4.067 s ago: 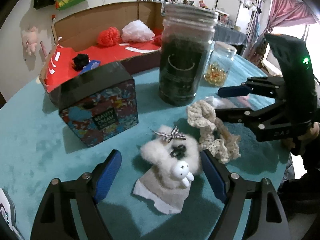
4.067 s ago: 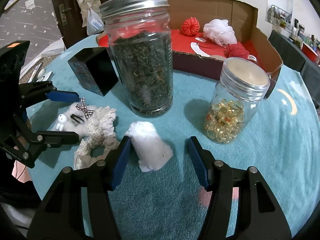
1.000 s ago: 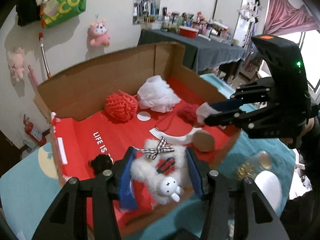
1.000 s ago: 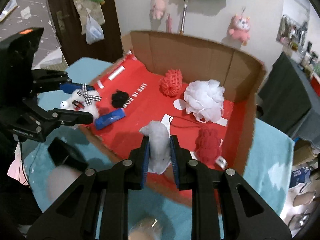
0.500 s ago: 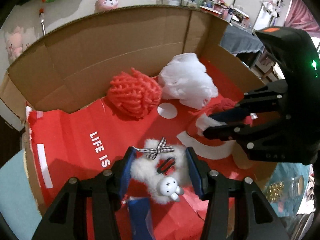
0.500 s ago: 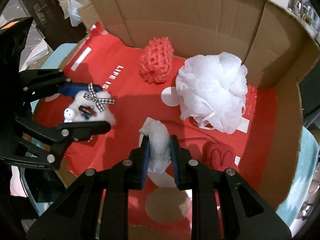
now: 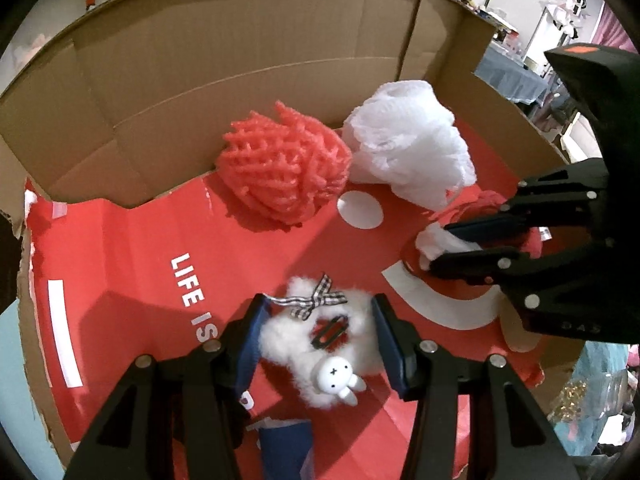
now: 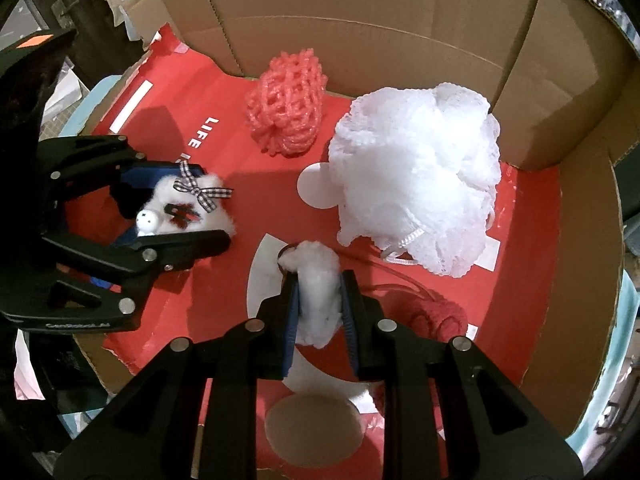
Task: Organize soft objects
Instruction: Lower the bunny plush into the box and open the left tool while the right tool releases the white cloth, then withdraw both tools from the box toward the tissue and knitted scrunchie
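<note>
While the right hand-held gripper (image 8: 318, 306) pinches the white fluff wad (image 8: 318, 292) and the left hand-held gripper (image 7: 320, 340) clamps the fluffy bunny clip (image 7: 320, 332), both hang just above the red floor of the cardboard box (image 8: 400, 12), left one nearer its open front edge.

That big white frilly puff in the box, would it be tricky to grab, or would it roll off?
The white mesh puff looks like gathered netting, so it probably squashes easily and weighs little for its bulk. Its ruffled, uneven shape likely keeps it from rolling far. The cord loop at its lower edge might snag on the fingers.
</note>
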Tool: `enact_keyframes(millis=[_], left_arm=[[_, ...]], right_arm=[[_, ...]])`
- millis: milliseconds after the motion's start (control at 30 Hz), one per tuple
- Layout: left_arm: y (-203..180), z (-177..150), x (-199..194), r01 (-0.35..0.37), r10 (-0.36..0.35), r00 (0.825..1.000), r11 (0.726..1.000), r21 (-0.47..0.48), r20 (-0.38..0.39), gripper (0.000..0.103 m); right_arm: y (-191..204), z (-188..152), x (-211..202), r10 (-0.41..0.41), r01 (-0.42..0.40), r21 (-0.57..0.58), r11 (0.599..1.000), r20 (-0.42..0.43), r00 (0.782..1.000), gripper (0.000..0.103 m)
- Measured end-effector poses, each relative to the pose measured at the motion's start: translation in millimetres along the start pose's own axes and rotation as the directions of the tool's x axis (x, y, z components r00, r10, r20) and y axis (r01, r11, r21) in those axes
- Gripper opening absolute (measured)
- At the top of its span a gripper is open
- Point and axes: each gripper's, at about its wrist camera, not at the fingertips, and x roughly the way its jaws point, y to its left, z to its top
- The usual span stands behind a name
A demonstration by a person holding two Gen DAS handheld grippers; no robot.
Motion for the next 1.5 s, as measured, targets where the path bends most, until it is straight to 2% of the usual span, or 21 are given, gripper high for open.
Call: enact_keyframes(millis=[167,267,433,700,767,800,833,933,1100,1233,1367,1433,1500], left_arm=[[2,0,-3,0.009,-0.009,1.000,1.000,-0.009,0.007,0.058],[8,-3,-6,0.004,-0.004,1.000,1.000,-0.020,0.013,0.065],[17,-8,-30,0.011,-0.008,0.998,0.998,-0.066,0.056,0.073],[22,-31,-83,0.058,-0.037,0.987,0.989,-0.134,0.153,0.084],[17,-39,-96,0.061,-0.036,0.983,0.989,-0.135,0.180,0.085],[14,-36,-103,0.062,-0.037,0.981,0.990,-0.128,0.192,0.085],[10,-39,-111,0.060,-0.036,0.978,0.991,-0.115,0.205,0.085],[-7,-43,-131,0.043,-0.020,0.970,0.995,-0.091,0.242,0.092],[-27,-59,-162,0.033,-0.009,0.951,0.997,-0.074,0.310,0.096],[-43,-76,-188,0.032,-0.003,0.930,0.997,-0.073,0.369,0.099],[-62,-99,-217,0.013,0.018,0.900,0.998,-0.068,0.436,0.103],[-72,-112,-229,0.008,0.023,0.883,0.998,-0.064,0.468,0.103],[-80,-123,-237,0.012,0.020,0.872,0.998,-0.062,0.489,0.103]], right_arm=[[5,1,2,-0.010,0.010,-0.013,1.000,0.001,1.000,0.021],[10,-1,2,-0.016,0.016,-0.023,1.000,0.004,1.000,0.021],[19,-3,2,-0.019,0.020,-0.049,0.999,0.008,1.000,0.026],[31,-9,-14,-0.074,0.075,-0.038,0.996,0.039,0.997,0.027],[33,-10,-21,-0.080,0.082,-0.033,0.996,0.050,0.996,0.034],[34,-11,-24,-0.084,0.086,-0.027,0.996,0.052,0.995,0.059],[35,-12,-27,-0.095,0.097,-0.024,0.995,0.062,0.994,0.078],[41,-16,-38,-0.125,0.128,-0.027,0.991,0.105,0.987,0.078],[51,-28,-74,-0.126,0.127,0.001,0.992,0.159,0.979,0.078],[55,-47,-113,-0.134,0.136,0.008,0.991,0.237,0.962,0.078],[75,-78,-159,-0.119,0.114,0.032,0.993,0.333,0.935,0.080],[85,-92,-176,-0.124,0.120,0.035,0.992,0.370,0.921,0.084],[100,-111,-194,-0.146,0.146,0.031,0.989,0.415,0.898,0.085]])
